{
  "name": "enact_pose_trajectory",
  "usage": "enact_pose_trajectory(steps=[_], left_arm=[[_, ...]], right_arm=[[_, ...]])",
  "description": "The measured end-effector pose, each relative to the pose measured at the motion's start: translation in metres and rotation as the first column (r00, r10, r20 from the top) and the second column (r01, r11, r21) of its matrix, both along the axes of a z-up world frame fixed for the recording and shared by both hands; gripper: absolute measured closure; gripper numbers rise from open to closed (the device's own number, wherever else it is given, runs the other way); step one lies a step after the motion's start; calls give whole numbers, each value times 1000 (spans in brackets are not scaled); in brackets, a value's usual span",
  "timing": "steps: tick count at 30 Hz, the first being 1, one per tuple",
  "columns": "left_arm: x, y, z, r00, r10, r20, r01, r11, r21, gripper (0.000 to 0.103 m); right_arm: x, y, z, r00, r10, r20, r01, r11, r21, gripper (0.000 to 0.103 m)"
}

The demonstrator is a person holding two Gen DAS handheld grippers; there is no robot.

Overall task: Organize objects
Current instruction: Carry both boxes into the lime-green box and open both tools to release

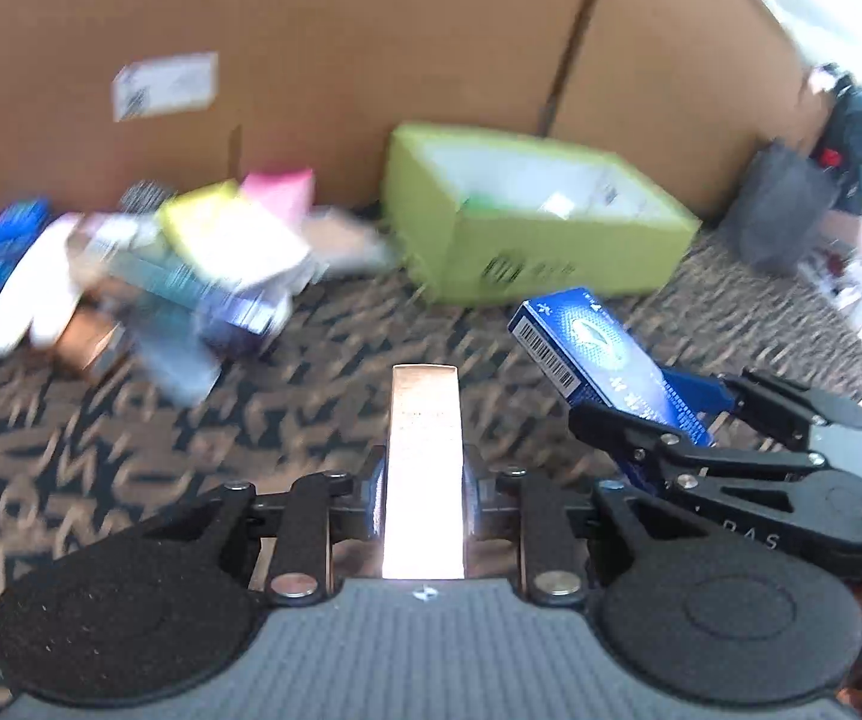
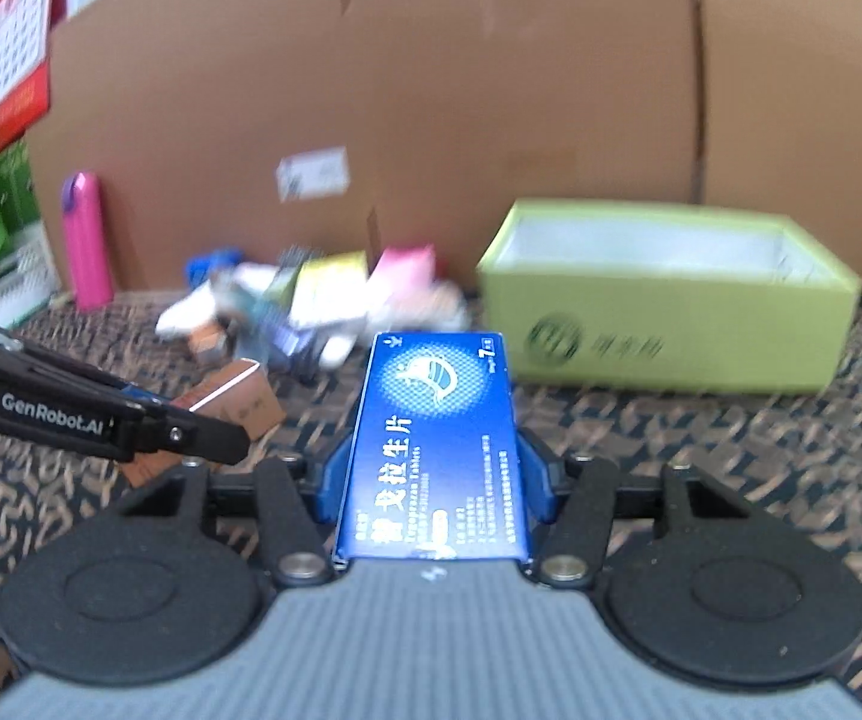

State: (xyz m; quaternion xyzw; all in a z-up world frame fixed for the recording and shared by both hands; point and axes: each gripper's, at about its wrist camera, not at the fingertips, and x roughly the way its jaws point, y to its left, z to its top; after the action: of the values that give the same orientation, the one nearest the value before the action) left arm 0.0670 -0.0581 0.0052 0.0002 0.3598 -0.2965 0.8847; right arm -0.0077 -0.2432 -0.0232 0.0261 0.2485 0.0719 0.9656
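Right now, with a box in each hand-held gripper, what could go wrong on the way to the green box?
1. The blue box sticks far out of the right hand-held gripper; it might pivot or slip.
2. The left hand-held gripper pinches the narrow copper box near one end.
3. The two sit close together and could knock at the green box.

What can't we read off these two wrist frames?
- Pile of small boxes: motion blur in both views, labels unreadable.
- Green box contents: its near wall hides them in the right wrist view; blurred in the left.
- Shiny box in the left gripper: glare washes out its face.
- Blue box in the right gripper: small print unreadable.
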Motion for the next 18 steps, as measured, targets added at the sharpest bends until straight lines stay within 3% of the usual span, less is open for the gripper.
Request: enact_pose_trajectory(steps=[4, 10, 18], left_arm=[[19, -29, 34, 998, -35, 58, 39, 997, -66, 78], [66, -83, 68, 993, -41, 113, 50, 996, -80, 78], [155, -151, 51, 994, 39, 103, -38, 999, -12, 78]], right_arm=[[12, -30, 30, 995, -50, 86, 51, 999, -5, 48], [55, -74, 60, 977, -142, 161, 160, 982, -103, 48], [142, -140, 55, 960, -258, 112, 272, 952, -142, 47]])
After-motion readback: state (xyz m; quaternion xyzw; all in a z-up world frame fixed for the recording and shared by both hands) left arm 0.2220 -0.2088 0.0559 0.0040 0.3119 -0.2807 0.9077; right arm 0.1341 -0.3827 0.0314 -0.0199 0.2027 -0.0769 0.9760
